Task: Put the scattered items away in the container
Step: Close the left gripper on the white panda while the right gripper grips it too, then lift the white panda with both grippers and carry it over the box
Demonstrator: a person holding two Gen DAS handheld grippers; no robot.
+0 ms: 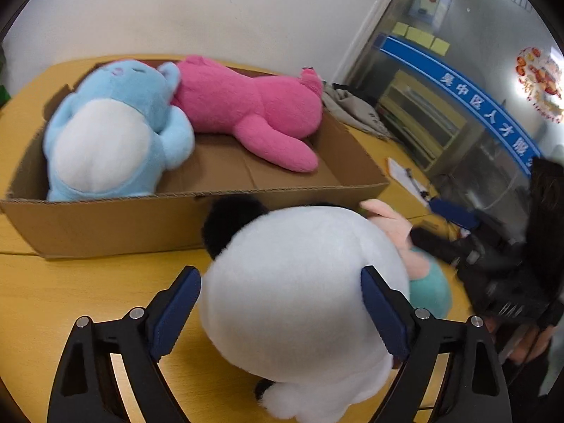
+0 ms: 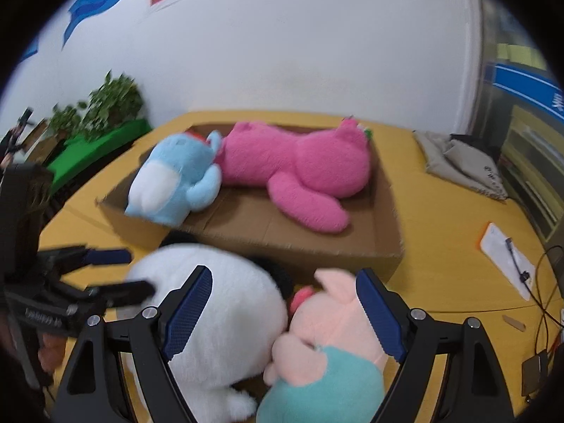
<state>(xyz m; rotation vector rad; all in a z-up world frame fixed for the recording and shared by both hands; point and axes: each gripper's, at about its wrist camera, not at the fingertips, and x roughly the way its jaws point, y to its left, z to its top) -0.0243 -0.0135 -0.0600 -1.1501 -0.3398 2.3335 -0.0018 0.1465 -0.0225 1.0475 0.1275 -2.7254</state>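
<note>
On the yellow table stands an open cardboard box (image 1: 105, 225) holding a blue plush (image 1: 105, 134) and a pink plush (image 1: 253, 109). In front of it sits a white plush with black ears (image 1: 299, 282). My left gripper (image 1: 282, 282) is open and straddles its round body, the pads close against its sides. Beside it lies a pale pink pig plush in teal clothing (image 2: 335, 320). My right gripper (image 2: 282, 292) is open, with the pig's head between the jaws and its left finger over the white plush (image 2: 218, 310). Each gripper shows in the other's view: left (image 2: 139, 271), right (image 1: 424, 220).
A grey cloth bag (image 1: 356, 109) lies at the table's far right. White paper with a pen (image 2: 507, 261), cables (image 2: 546, 299) and a small wooden stick (image 2: 513, 320) lie at the right. Potted plants (image 2: 109, 105) stand left of the table. A glass partition (image 1: 458, 88) runs along the right.
</note>
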